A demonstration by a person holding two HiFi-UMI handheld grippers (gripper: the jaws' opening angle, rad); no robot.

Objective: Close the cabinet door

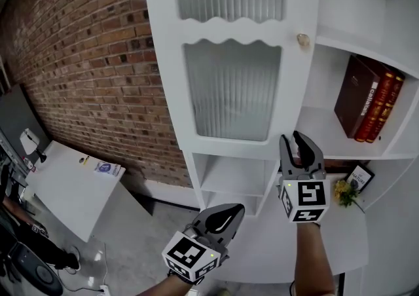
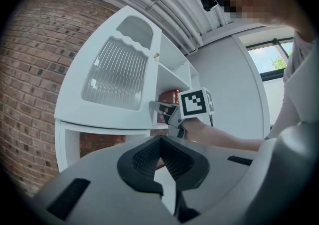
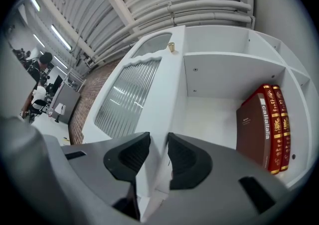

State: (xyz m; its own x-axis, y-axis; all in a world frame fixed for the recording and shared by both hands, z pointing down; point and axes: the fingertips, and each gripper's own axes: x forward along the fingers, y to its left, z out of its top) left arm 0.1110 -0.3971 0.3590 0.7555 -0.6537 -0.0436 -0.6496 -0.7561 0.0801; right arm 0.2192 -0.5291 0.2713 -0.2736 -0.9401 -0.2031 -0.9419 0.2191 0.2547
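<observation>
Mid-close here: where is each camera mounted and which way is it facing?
Head view: head-mounted, steeply down at the cabinet door; left gripper, right gripper and forearms show.
Left gripper view: on that gripper, along shut jaws toward the door; right forearm shows.
Right gripper view: on that gripper, jaws closed on the door's edge, books beyond.
Shared: all three show the door.

All three cameras share the white ribbed-glass cabinet door (image 1: pixel 232 88): head camera steeply down, left hand-held gripper (image 1: pixel 226 217) camera from the near left, right hand-held gripper (image 1: pixel 292 137) camera close against its edge.
</observation>
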